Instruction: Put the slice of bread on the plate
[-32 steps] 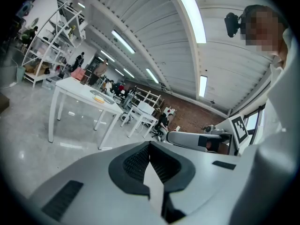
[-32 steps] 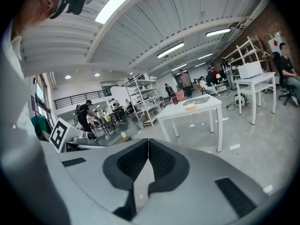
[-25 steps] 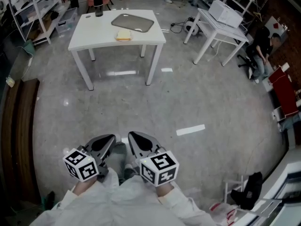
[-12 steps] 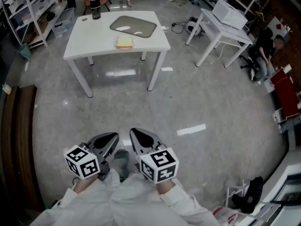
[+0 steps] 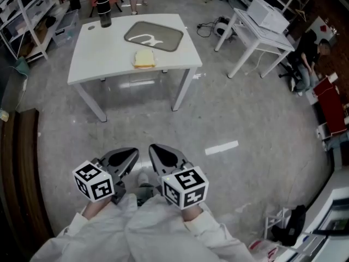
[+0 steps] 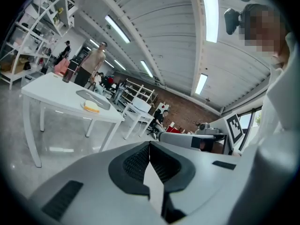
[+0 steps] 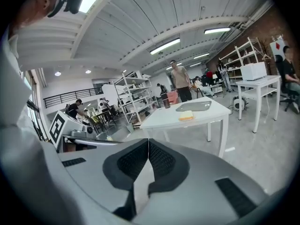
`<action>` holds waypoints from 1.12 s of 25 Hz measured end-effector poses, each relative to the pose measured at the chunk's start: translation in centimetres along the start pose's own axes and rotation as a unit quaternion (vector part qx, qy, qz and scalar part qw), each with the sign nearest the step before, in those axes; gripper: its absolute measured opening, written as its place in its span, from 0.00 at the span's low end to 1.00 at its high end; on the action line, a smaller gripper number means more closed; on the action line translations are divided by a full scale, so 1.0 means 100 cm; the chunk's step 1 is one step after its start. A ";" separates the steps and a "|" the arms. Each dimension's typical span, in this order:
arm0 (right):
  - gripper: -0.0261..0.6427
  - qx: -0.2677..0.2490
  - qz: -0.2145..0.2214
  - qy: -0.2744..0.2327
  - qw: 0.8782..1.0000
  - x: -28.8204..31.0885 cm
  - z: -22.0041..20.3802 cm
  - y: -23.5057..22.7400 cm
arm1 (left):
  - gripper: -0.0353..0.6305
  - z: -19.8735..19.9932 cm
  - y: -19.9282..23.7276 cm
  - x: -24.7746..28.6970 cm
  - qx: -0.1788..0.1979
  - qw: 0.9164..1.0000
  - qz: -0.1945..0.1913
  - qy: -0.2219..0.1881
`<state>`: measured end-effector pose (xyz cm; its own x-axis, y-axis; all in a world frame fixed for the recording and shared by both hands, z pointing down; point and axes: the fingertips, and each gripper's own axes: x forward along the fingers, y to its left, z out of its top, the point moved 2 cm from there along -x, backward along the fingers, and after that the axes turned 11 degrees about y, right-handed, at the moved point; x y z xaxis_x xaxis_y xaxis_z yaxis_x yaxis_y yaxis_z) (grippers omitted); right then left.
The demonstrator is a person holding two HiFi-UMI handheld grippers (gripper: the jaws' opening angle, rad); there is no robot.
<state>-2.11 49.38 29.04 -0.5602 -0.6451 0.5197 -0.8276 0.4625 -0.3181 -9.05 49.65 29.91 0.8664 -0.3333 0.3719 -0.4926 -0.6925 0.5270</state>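
Observation:
A slice of bread point(image 5: 144, 59) lies near the front edge of a white table point(image 5: 92, 53) across the floor from me. Just behind it sits a flat grey plate point(image 5: 154, 36). Both grippers are held low by my body, far from the table. The left gripper point(image 5: 131, 154) is shut with nothing in it, and so is the right gripper point(image 5: 155, 150). In the left gripper view the bread point(image 6: 91, 108) shows beyond the closed left gripper point(image 6: 150, 146). The right gripper view has the bread point(image 7: 186, 116) and plate point(image 7: 194, 106) past the closed right gripper point(image 7: 148, 142).
A black bottle point(image 5: 103, 10) stands at the table's far left corner, with a person right behind it. A second white table point(image 5: 248, 34) carrying a white box stands to the right. Shelves line the left, a dark bench point(image 5: 22, 162) runs along my left, and a seated person point(image 5: 305, 53) is at far right.
The table with the bread and plate has grown slightly larger and shifted in view as I move toward it. Both grippers stay shut in the same pose.

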 end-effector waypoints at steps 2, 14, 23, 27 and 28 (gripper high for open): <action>0.06 0.003 -0.003 -0.001 1.000 0.013 0.011 -0.004 | 0.07 0.012 0.014 0.004 0.004 1.000 -0.005 0.005; 0.06 0.031 -0.017 0.006 0.999 0.050 0.037 -0.035 | 0.07 0.040 0.058 0.023 0.001 1.000 -0.009 0.025; 0.06 0.018 -0.001 0.020 1.000 0.095 0.066 -0.057 | 0.07 0.069 0.105 0.040 -0.013 1.000 0.012 0.017; 0.06 0.015 0.004 0.021 1.000 0.116 0.087 -0.076 | 0.07 0.090 0.130 0.054 -0.022 0.999 0.019 0.015; 0.06 0.015 0.004 0.022 1.000 0.120 0.092 -0.082 | 0.07 0.095 0.135 0.060 -0.022 0.999 0.020 0.015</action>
<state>-2.38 32.21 30.63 -0.5654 -0.6137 0.5511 -0.8240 0.4490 -0.3455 -9.77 32.18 31.99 0.8435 -0.3408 0.4152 -0.5306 -0.6493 0.5449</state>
